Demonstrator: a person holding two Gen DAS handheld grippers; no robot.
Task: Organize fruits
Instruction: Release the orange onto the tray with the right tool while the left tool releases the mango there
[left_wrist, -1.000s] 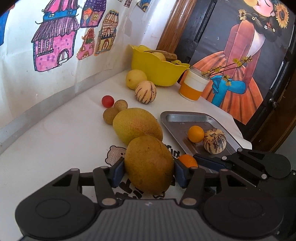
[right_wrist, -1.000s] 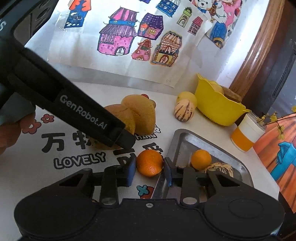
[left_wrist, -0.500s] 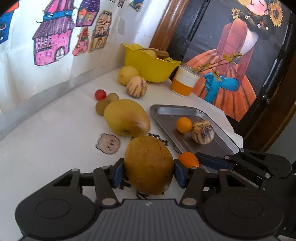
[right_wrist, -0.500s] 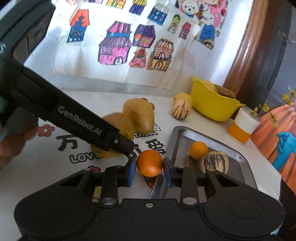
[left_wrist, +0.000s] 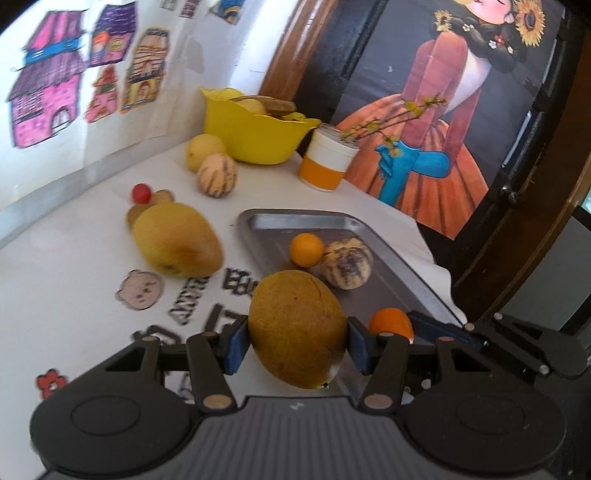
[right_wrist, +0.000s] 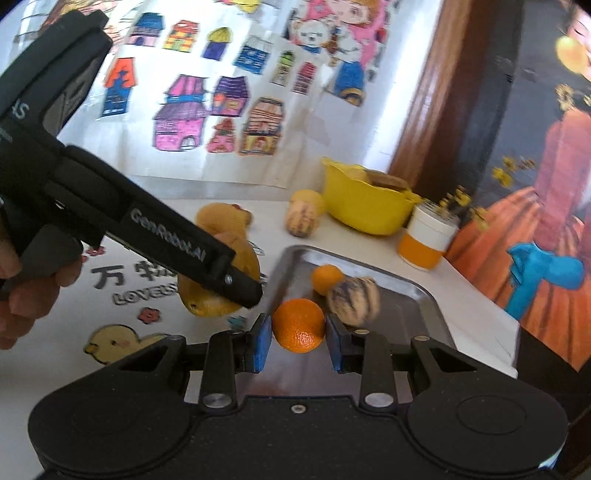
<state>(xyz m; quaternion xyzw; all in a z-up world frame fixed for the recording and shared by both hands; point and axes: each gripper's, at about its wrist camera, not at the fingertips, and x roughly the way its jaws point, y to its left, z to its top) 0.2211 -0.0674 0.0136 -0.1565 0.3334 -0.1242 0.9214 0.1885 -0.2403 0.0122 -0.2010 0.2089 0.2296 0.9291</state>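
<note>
The left gripper (left_wrist: 297, 341) is closed on a big brown mango (left_wrist: 297, 328); its two blue pads press the fruit on both sides, so the jaws stand wide apart. The mango is dull brown-yellow with small dark dots, and it hangs above the near left edge of the metal tray (left_wrist: 280, 230). The right gripper (right_wrist: 298, 341) grips an orange (right_wrist: 298, 325) between its blue pads, with the jaws about half open. This orange is bright and has a fine rough skin; it is over the near part of the tray (right_wrist: 417, 295).

In the tray lie two fruits that touch each other: one smaller orange (left_wrist: 306, 249) and one pale striped melon (left_wrist: 345, 263).

On the white tablecloth (left_wrist: 74, 266), left of the tray, lies a second mango (left_wrist: 176, 240), more yellow. Behind it are one red tomato (left_wrist: 141, 192) and two small brown fruits (left_wrist: 162, 197), partly hidden. Farther away stand one striped melon (left_wrist: 217, 175) and one yellow lemon (left_wrist: 204, 150), close together, just beside a yellow basket (left_wrist: 255, 138) with some fruit inside. To the right of the basket is one white and orange cup (left_wrist: 327, 162).
</note>
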